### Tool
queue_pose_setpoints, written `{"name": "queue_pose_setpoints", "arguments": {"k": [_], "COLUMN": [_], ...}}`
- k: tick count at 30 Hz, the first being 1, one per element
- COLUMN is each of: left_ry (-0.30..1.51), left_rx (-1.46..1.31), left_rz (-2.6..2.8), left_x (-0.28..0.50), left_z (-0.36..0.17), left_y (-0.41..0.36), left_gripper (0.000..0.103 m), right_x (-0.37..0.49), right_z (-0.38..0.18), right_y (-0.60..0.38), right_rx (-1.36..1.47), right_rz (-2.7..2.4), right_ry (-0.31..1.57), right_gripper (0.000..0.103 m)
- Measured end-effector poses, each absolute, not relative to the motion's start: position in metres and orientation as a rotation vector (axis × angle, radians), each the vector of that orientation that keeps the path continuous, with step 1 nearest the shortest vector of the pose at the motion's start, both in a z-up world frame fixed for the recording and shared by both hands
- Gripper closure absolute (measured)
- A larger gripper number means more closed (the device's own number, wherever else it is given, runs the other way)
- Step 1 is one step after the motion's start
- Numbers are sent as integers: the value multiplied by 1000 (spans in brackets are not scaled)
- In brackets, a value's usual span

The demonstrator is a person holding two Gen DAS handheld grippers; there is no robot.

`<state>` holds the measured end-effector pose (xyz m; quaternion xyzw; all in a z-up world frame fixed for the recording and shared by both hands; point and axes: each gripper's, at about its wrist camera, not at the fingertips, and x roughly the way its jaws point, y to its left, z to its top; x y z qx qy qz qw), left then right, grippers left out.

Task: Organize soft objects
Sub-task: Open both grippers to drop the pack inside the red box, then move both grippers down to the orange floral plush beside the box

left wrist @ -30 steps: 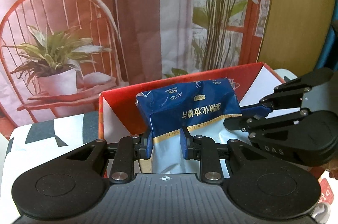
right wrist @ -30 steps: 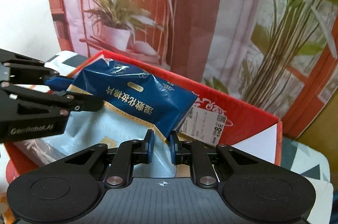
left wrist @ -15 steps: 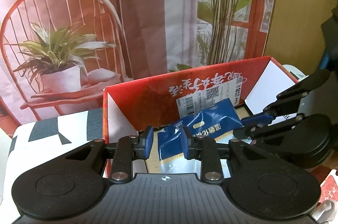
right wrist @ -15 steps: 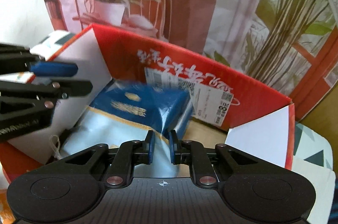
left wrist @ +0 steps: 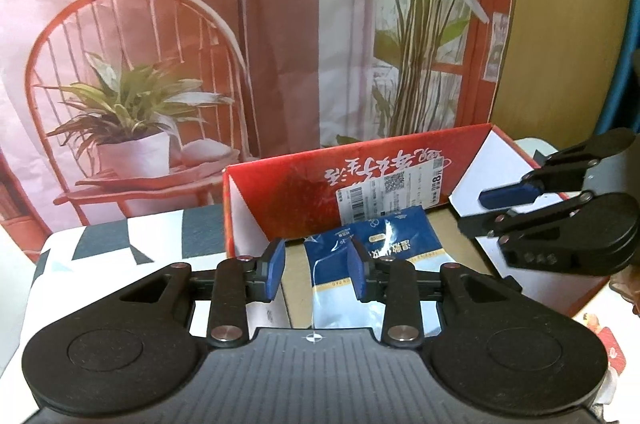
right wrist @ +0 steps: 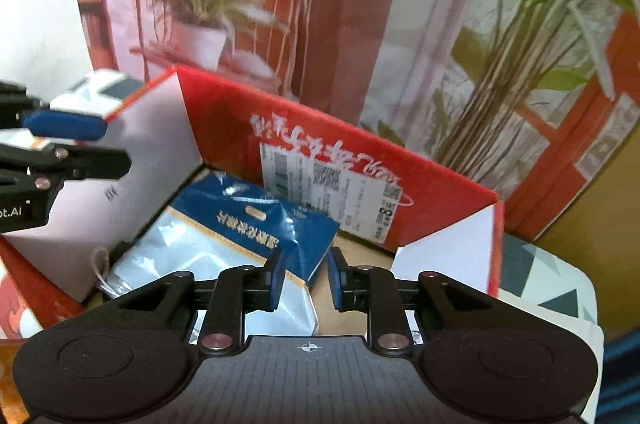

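A soft blue-and-white packet (left wrist: 384,244) lies flat on the floor of an open red cardboard box (left wrist: 304,192). In the right wrist view the packet (right wrist: 248,224) rests against the box's (right wrist: 240,112) left white flap. My left gripper (left wrist: 316,270) hovers over the packet's near end. Its jaws are opening, and the pads stand apart from the packet. My right gripper (right wrist: 307,278) is above the packet's right corner, jaws also opening, with nothing pressed between them. Each gripper shows in the other's view: the right gripper (left wrist: 486,212) and the left gripper (right wrist: 96,144).
The box stands on a black-and-white patterned cloth (left wrist: 120,244). Right behind it hangs a printed backdrop (left wrist: 200,64) of a chair and plants. A white shipping label (left wrist: 392,188) is stuck on the box's back wall. A wooden panel (left wrist: 560,44) stands at the right.
The packet was held up between both grippers over the box; it has dropped to the box floor. Both grippers have let go, widened and drawn back a little.
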<state>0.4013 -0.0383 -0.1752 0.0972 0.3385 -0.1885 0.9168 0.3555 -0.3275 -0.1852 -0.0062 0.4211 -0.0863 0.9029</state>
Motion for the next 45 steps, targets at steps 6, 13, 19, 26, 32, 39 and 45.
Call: {"name": "queue_pose_setpoints", "arguments": {"k": [6, 13, 19, 26, 32, 39, 45], "left_ry": [683, 659, 625, 588, 593, 604, 626], "left_rx": [158, 136, 119, 127, 99, 74, 43], "left_rz": [-373, -365, -384, -410, -402, -380, -368], "left_x": [372, 335, 302, 270, 254, 243, 235], "left_z": [-167, -159, -157, -157, -165, -173, -183], "left_y": [-27, -17, -6, 0, 8, 15, 21], "left_gripper": [66, 42, 15, 0, 0, 0, 0], "right_x": [317, 271, 231, 195, 175, 157, 144], "right_z": [-167, -161, -159, -158, -164, -173, -187], "right_y": [-324, -316, -308, -291, -275, -265, -258], "right_rx": [52, 125, 174, 191, 194, 221, 216], "right_rz": [-194, -240, -250, -207, -196, -199, -208], "right_ry": [759, 682, 631, 597, 575, 547, 543], "right_gripper": [73, 55, 29, 0, 1, 1, 1]}}
